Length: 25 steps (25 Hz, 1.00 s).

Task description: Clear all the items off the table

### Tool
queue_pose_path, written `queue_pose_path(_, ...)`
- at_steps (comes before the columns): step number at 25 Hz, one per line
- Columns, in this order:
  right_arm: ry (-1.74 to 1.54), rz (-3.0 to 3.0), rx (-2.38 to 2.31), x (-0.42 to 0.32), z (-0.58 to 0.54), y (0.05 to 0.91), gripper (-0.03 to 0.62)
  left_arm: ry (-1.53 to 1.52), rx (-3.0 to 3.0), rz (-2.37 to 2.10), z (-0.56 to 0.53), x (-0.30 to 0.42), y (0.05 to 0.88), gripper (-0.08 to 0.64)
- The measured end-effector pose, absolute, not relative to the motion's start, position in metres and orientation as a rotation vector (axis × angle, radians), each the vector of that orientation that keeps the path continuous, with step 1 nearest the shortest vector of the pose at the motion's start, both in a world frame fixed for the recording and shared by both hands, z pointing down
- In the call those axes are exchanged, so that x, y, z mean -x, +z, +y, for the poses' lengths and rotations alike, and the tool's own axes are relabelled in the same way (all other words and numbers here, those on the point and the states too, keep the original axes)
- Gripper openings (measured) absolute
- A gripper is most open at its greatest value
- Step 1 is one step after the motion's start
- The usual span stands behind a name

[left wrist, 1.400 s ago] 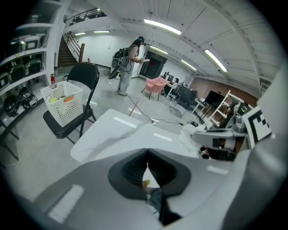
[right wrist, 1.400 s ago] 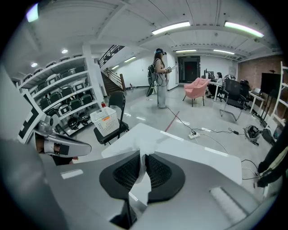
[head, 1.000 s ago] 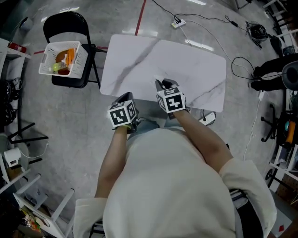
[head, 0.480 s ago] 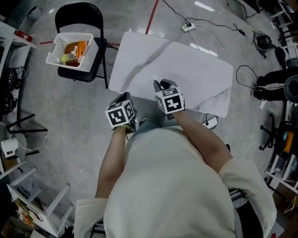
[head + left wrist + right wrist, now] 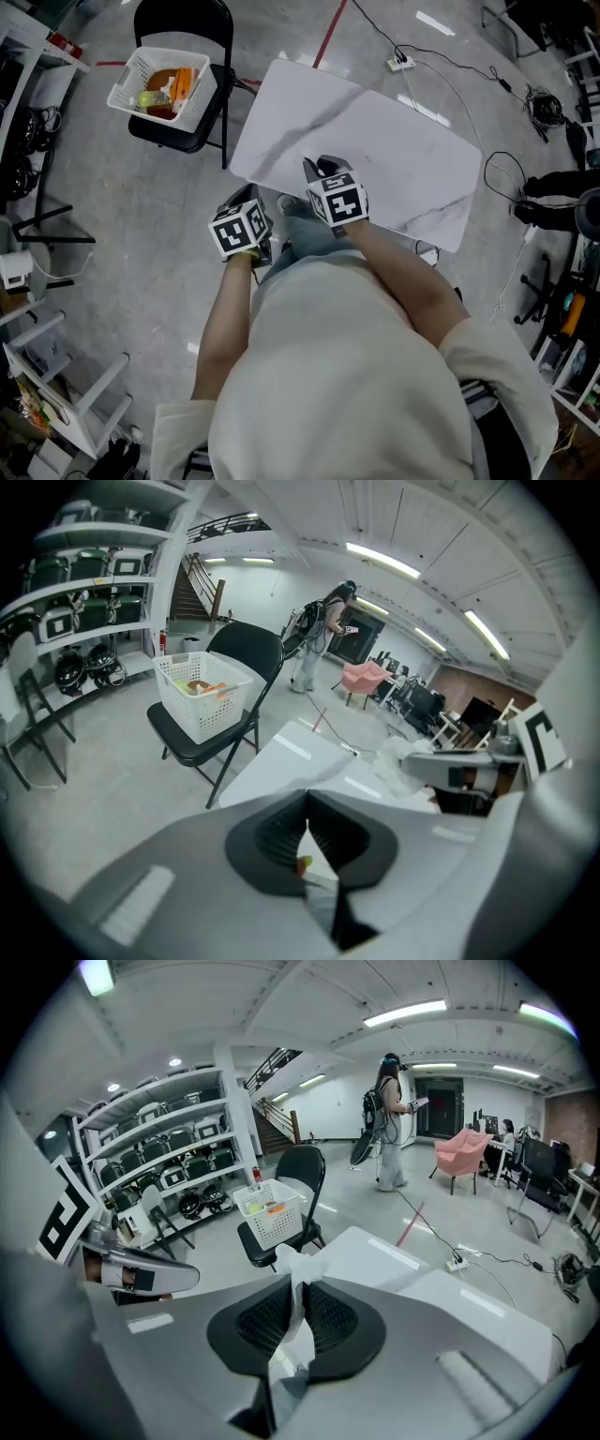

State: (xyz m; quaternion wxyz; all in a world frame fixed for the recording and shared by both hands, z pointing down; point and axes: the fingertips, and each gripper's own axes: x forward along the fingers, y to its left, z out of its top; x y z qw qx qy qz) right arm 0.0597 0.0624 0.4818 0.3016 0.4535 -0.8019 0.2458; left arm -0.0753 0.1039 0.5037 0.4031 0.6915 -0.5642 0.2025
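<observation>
- Right gripper (image 5: 296, 1327): your jaws pinch a crumpled white tissue (image 5: 294, 1277), which bunches up above the pads. You hold it over the near edge of the tabletop (image 5: 403, 159).
- Left gripper (image 5: 305, 829): jaws pressed together. It hangs just off the tabletop's near edge, over the floor.
- Tabletop: white, grey-veined.
- Basket (image 5: 132, 97): white, on a black folding chair (image 5: 184, 141) beside the tabletop's left end. It holds orange and green items.
</observation>
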Motion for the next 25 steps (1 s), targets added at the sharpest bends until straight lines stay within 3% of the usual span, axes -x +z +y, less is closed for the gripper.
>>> queue_pose_path(25, 0.587, -2.226, -0.939, 0.043, -0.084, 0.478, 0.021, 0.459, -1.594, -1.56, -0.014, 0.156, 0.496, 0.008)
